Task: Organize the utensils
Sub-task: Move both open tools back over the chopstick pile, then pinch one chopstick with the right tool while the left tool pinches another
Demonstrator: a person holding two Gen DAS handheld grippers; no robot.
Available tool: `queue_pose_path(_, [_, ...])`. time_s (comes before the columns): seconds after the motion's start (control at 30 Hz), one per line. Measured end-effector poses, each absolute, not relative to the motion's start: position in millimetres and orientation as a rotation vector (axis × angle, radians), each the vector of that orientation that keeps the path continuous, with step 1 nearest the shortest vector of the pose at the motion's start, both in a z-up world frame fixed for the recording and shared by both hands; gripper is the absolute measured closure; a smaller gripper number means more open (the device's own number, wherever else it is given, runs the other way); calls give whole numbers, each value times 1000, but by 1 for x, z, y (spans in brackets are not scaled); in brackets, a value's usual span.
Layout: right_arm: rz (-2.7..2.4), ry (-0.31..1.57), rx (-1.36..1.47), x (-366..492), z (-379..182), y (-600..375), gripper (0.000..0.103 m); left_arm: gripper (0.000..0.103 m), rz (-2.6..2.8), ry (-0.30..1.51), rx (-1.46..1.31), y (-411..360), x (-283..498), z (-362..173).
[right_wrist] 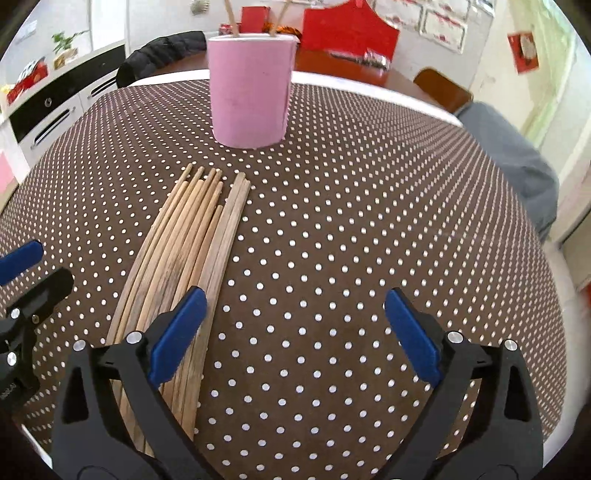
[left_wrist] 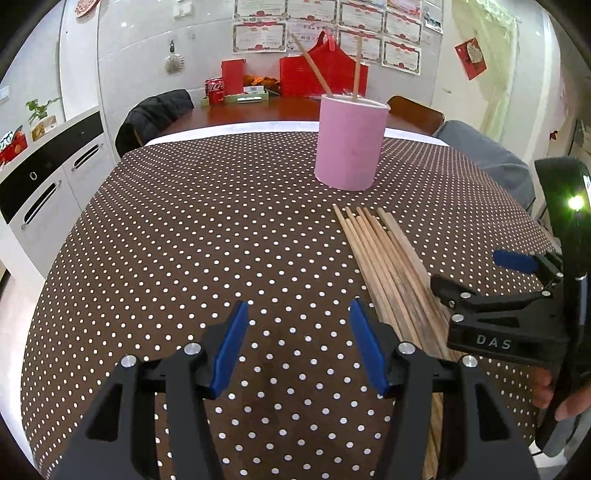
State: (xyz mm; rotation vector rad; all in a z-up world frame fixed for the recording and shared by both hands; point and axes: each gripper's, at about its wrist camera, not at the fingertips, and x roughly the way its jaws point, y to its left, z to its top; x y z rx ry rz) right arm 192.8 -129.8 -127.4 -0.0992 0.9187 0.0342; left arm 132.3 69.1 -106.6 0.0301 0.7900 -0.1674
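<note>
A pink cup (left_wrist: pixel 349 144) (right_wrist: pixel 251 92) stands upright on the brown dotted tablecloth (left_wrist: pixel 184 240) (right_wrist: pixel 369 203), with two wooden chopsticks (left_wrist: pixel 316 66) (right_wrist: pixel 231 18) leaning in it. Several more chopsticks (left_wrist: pixel 388 266) (right_wrist: pixel 192 240) lie side by side in front of the cup. My left gripper (left_wrist: pixel 299 314) is open above bare cloth, just left of that bundle, with nothing between its pads. My right gripper (right_wrist: pixel 295 295) (left_wrist: pixel 476 275) is open wide and low over the near part of the bundle. Its left finger (right_wrist: pixel 181 332) overlaps the sticks; bare cloth fills the gap.
A chair draped with a black jacket (left_wrist: pixel 155 114) stands at the table's far left, and a grey garment (left_wrist: pixel 491 158) (right_wrist: pixel 517 166) lies at its right edge. Red bags, a cola can (left_wrist: pixel 215 90) and a white cabinet (left_wrist: pixel 44 177) lie beyond. A hand (left_wrist: pixel 554 398) holds the right gripper.
</note>
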Motion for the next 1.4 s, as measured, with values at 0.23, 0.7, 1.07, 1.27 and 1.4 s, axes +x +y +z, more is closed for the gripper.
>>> queue_pose_path(0.23, [29,964,-26,180,-128,-137,9,46,-174,791,26,70,135,-107])
queue_pose_path(0.7, [-51,921,-70,182,-128,-125,7,46,-217,828,-17,64,134,-112])
queue_pose_path(1.07, [20,926,-103,182,-124,-125,6,46,-238,843,-14,57,133,-109])
queue_pose_path(1.27, [114,930,-60,186,-121,-144,26,46,-241,883,0,45,139,-114])
queue_pose_path(1.4, [188,892,-93,173,-115,-141,74,46,-228,922,10,40,143,-119])
